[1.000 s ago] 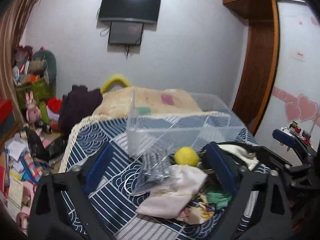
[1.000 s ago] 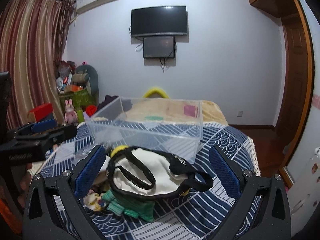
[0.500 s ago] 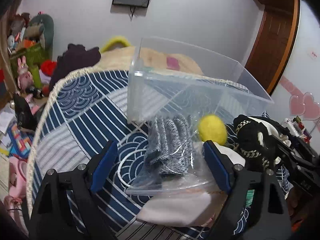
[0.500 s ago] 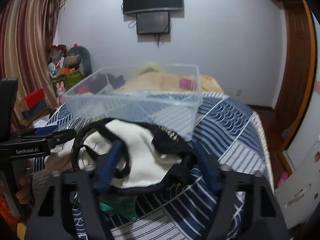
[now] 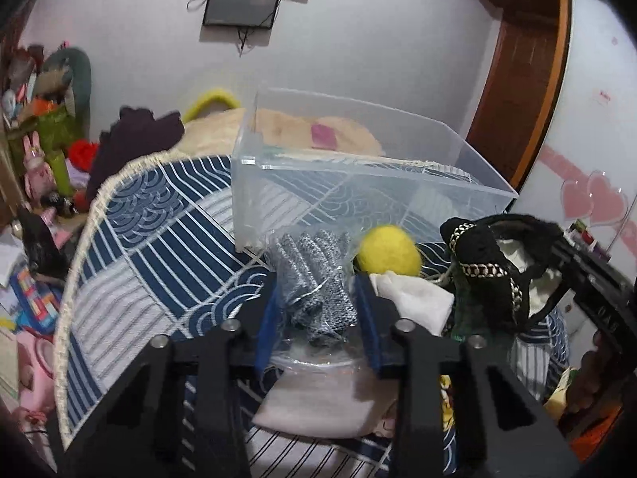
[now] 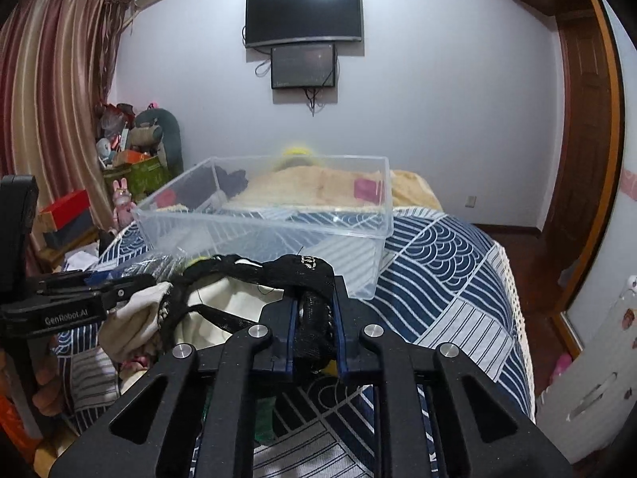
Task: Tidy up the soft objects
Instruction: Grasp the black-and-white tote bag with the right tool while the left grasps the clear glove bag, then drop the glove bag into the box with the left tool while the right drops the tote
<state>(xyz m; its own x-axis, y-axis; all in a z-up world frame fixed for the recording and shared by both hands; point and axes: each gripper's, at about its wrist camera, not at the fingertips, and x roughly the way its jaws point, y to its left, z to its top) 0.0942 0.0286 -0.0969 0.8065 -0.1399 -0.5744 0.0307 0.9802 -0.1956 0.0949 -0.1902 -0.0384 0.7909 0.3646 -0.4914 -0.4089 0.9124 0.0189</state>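
My left gripper (image 5: 316, 310) is shut on a clear bag of grey knit gloves (image 5: 318, 279), just in front of the empty clear plastic bin (image 5: 358, 183) on the bed. A yellow ball (image 5: 388, 251) and a white cloth (image 5: 414, 298) lie to its right. My right gripper (image 6: 314, 318) is shut on the black strap of a black-and-cream bag (image 6: 223, 290); that bag also shows in the left wrist view (image 5: 489, 271). The bin (image 6: 278, 219) stands just beyond it.
The bed has a blue-and-white patterned cover (image 6: 438, 263) with a beige blanket (image 6: 318, 183) behind the bin. Toys and boxes (image 6: 131, 155) crowd the left floor. A wardrobe (image 5: 597, 119) and a wooden door (image 6: 585, 139) stand to the right.
Both grippers have closed: the left on the glove bag, the right on the bag's strap, which is now lifted off the bed.
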